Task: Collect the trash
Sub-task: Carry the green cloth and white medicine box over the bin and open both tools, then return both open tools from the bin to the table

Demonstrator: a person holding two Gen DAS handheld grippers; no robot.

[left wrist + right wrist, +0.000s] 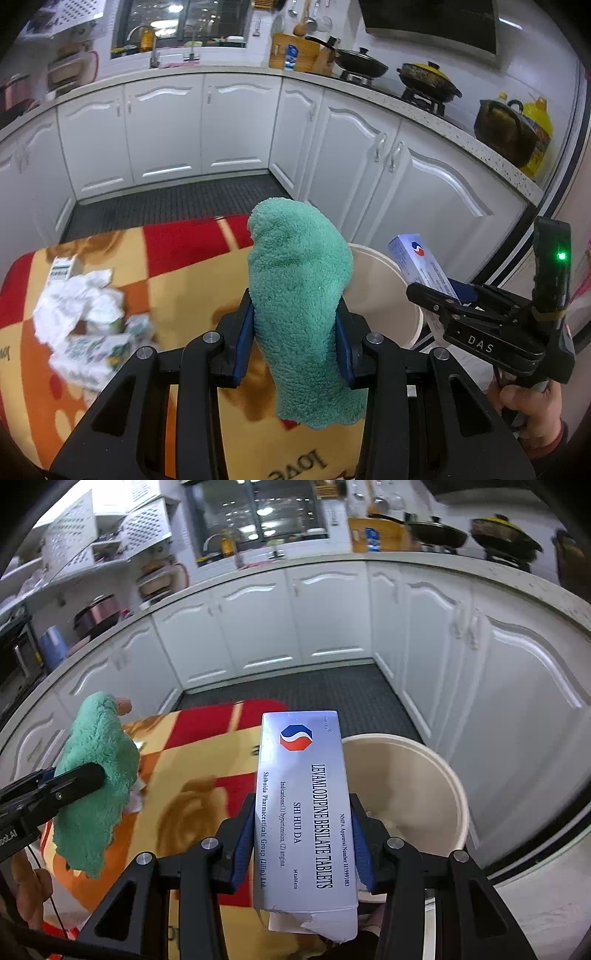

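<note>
White cabinet doors (166, 125) curve across the middle of the frame under a speckled countertop (480, 144). At upper right a black wok (360, 62) and a yellow-lidded pot (428, 79) sit on burners, beside a yellow oil jug (537, 125). A wooden box (299, 51) stands at top centre, a faucet (147, 40) upper left. A dark floor mat (173, 203) lies below the cabinets

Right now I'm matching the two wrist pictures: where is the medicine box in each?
Left wrist: medicine box at right, beside the cream bucket, in the right tool.
Right wrist: centre, large, upright.
Shared landmark: the green cloth, at left in the right wrist view.
</note>
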